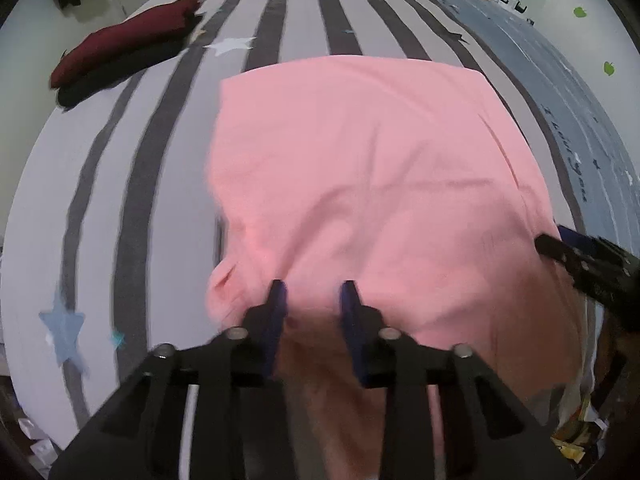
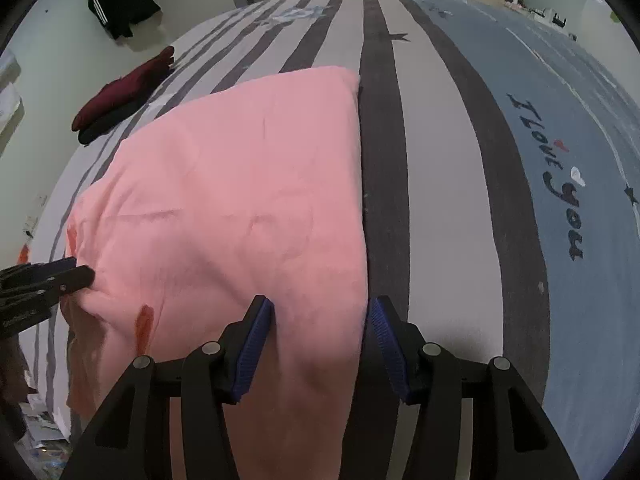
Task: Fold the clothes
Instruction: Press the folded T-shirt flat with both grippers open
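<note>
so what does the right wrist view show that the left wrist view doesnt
Only the right wrist view shows the black jacket hanging on the wall and the readable "I love you" print. Only the left wrist view shows the green leaf stickers and blue star. Both show the pink garment, striped bedspread, dark red folded clothes, and both grippers open: right, left.

pink garment [image 1: 360, 184] [image 2: 240, 208] is lying spread flat on the striped bed, lightly wrinkled, far edge straight toward 12 o'clock. near end is draping over the bed edge at 6 o'clock, bunching at 7.
</note>
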The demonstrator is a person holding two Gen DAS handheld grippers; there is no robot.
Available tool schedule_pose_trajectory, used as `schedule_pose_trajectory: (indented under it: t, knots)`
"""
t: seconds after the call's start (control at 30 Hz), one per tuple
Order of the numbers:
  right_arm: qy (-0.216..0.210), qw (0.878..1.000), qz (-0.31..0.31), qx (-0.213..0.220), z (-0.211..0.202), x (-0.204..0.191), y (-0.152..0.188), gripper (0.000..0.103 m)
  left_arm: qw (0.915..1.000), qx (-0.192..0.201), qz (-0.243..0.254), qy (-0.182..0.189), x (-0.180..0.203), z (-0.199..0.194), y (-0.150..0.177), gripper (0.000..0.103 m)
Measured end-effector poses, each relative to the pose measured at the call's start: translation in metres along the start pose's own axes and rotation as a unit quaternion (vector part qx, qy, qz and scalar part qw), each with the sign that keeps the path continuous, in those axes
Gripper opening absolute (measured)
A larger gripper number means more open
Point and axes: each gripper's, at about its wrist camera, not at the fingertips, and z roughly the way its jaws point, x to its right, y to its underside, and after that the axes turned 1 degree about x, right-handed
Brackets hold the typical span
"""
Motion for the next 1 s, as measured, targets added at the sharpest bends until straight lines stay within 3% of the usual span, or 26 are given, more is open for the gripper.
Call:
schedule_pose_trajectory:
  t: [0.17,0.3,0.37,0.43,0.53,0.97,1.0]
  knots:
    - [-0.003,1.000,0.003,0.000,0.000,0.005,0.005,0.049,0.9974,-0.043,-0.045,-0.036,-0.062,-0.012,0.052,0.019]
    - [-0.002,1.000,0.009,0.003,-0.002,0.007,0.006,0.049,0.9966,-0.013,-0.076,-0.027,-0.086,-0.021,0.056,0.020]
    - [-0.001,1.000,0.010,0.004,-0.003,0.008,0.007,0.049,0.9973,0.016,-0.070,-0.015,-0.081,-0.022,0.040,0.022]
    - [-0.001,1.000,0.012,0.004,-0.004,0.009,0.008,0.049,0.9972,0.036,-0.064,0.015,-0.070,-0.020,0.024,0.033]
    - [-0.003,1.000,0.017,0.001,-0.002,0.008,0.006,0.049,0.9943,0.064,-0.056,0.064,-0.053,-0.017,0.002,0.041]
    - [-0.011,1.000,0.012,-0.014,-0.019,0.026,0.037,0.049,0.9983,0.005,-0.046,-0.035,-0.088,0.022,0.030,0.040]
    - [-0.011,1.000,0.014,-0.015,-0.022,0.028,0.040,0.049,0.9982,0.020,-0.048,-0.030,-0.089,0.017,0.024,0.040]
